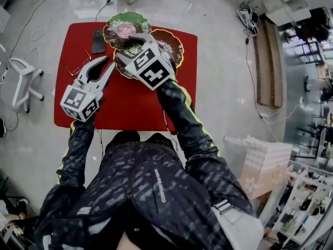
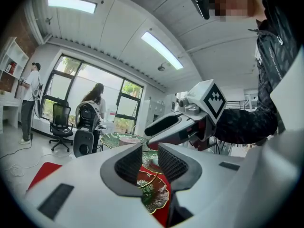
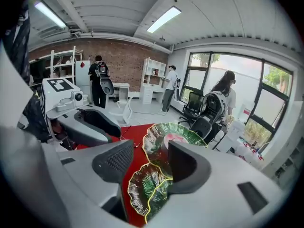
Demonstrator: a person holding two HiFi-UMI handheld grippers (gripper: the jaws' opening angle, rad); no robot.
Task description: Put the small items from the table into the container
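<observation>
Left gripper [image 1: 106,65]: jaws apart, nothing between the pads. Right gripper [image 1: 130,47]: jaws apart, empty, held over the green leaf-shaped dishes [image 1: 169,46] at the far edge of the red table [image 1: 130,103].

A pink round item [image 1: 125,30] lies in the farthest dish. A black flat slab [image 1: 98,41] lies on the table just left of it.

Writing: white print [image 1: 161,186] on the jacket back is too small to read. The marker cubes [image 1: 151,66] show black-and-white squares only.

The right gripper hides part of the middle dishes. A thin wiry thing [image 1: 78,66] near the left gripper cannot be identified.
</observation>
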